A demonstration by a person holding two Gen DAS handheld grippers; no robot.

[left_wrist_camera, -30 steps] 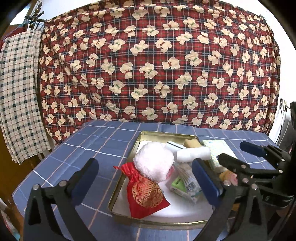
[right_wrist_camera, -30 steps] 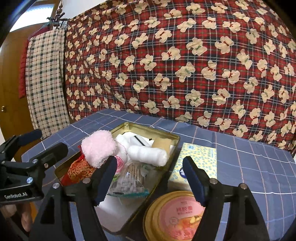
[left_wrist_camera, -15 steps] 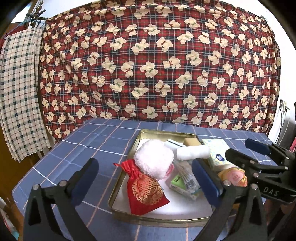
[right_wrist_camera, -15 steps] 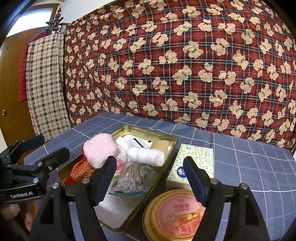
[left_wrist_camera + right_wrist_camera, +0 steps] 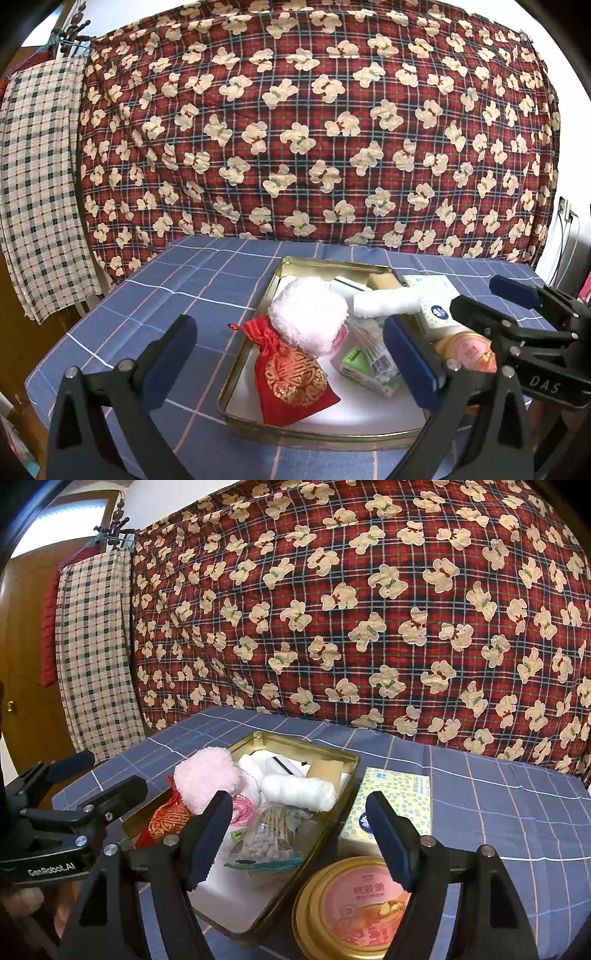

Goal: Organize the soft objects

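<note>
A gold metal tray (image 5: pixel 236 373) (image 5: pixel 328 834) on the blue checked table holds a red pouch with gold embroidery (image 5: pixel 291 380) (image 5: pixel 162 821), a fluffy pink puff (image 5: pixel 308 319) (image 5: pixel 208 779), a white rolled cloth (image 5: pixel 386 302) (image 5: pixel 299 792), a bag of cotton swabs (image 5: pixel 266 840) and a small green packet (image 5: pixel 356 363). My left gripper (image 5: pixel 288 373) hovers open before the tray's near left side, nothing between its fingers. My right gripper (image 5: pixel 297 843) is open and empty too, above the tray's near right corner.
A yellow tissue pack (image 5: pixel 393 805) (image 5: pixel 434 304) lies right of the tray. A round gold-rimmed tin with a pink lid (image 5: pixel 358 904) (image 5: pixel 467 350) sits in front of it. A red plaid bear-print quilt (image 5: pixel 314 129) hangs behind the table, a checked cloth (image 5: pixel 37 184) at left.
The right gripper has drawn back slightly and risen, showing more of the round tin. The left gripper and the objects in the tray have not moved.
</note>
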